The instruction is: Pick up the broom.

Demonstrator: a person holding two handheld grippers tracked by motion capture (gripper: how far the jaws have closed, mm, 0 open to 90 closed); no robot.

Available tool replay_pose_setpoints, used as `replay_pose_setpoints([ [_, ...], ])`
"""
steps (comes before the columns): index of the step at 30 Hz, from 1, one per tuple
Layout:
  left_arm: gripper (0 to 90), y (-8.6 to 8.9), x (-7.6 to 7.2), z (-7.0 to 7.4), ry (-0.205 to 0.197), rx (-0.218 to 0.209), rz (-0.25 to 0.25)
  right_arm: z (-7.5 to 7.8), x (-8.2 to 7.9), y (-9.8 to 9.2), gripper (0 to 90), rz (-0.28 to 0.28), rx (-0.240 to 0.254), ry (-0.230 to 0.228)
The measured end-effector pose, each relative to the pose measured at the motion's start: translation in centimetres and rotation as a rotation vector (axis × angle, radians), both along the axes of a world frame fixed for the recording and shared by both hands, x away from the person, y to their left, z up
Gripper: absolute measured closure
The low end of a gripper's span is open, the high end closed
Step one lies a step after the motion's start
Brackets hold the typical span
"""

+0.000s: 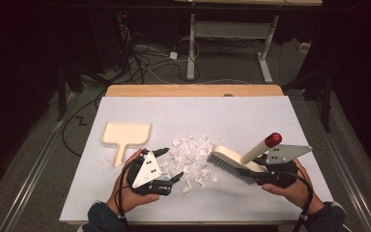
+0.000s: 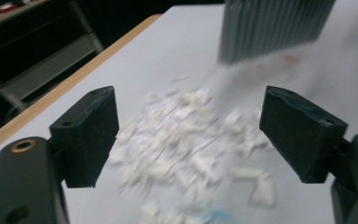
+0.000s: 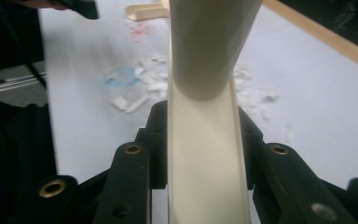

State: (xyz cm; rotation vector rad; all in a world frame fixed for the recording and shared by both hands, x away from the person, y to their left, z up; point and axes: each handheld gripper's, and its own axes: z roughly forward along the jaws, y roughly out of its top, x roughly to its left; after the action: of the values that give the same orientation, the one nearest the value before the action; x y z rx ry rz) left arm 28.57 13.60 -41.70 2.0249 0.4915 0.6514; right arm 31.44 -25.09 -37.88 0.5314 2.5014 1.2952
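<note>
A cream brush [image 1: 232,159] with dark bristles and a red-tipped handle [image 1: 273,139] stands tilted at the right of a pile of white paper scraps [image 1: 191,154]. My right gripper [image 1: 262,174] is shut on the brush's back; in the right gripper view both jaws press the cream body [image 3: 205,177]. My left gripper [image 1: 170,164] sits at the left edge of the scraps, open with nothing between its fingers. In the left gripper view the scraps [image 2: 182,140] lie ahead between the wide jaws, with the bristles [image 2: 270,28] beyond. A cream dustpan [image 1: 125,135] lies flat to the left.
A white mat [image 1: 251,111] covers the wooden table [image 1: 193,90]. Cables and a desk frame [image 1: 232,34] stand on the floor beyond the far edge. A small red smudge [image 3: 137,30] marks the mat near the dustpan [image 3: 144,10].
</note>
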Motion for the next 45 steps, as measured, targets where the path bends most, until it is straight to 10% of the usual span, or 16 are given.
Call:
replay_pose_setpoints([
  [15, 17.3, 5.6, -1.8, -4.5, 0.074, 0.07, 0.213, 0.1, 1.4, -2.2, 67.9, -0.166, -0.044, -0.049],
  [45, 16.6, 7.1, -2.8, -6.0, 0.101, 0.099, 0.279, -1.7, 7.0, -2.0, 67.9, -0.347, -0.12, -0.082],
])
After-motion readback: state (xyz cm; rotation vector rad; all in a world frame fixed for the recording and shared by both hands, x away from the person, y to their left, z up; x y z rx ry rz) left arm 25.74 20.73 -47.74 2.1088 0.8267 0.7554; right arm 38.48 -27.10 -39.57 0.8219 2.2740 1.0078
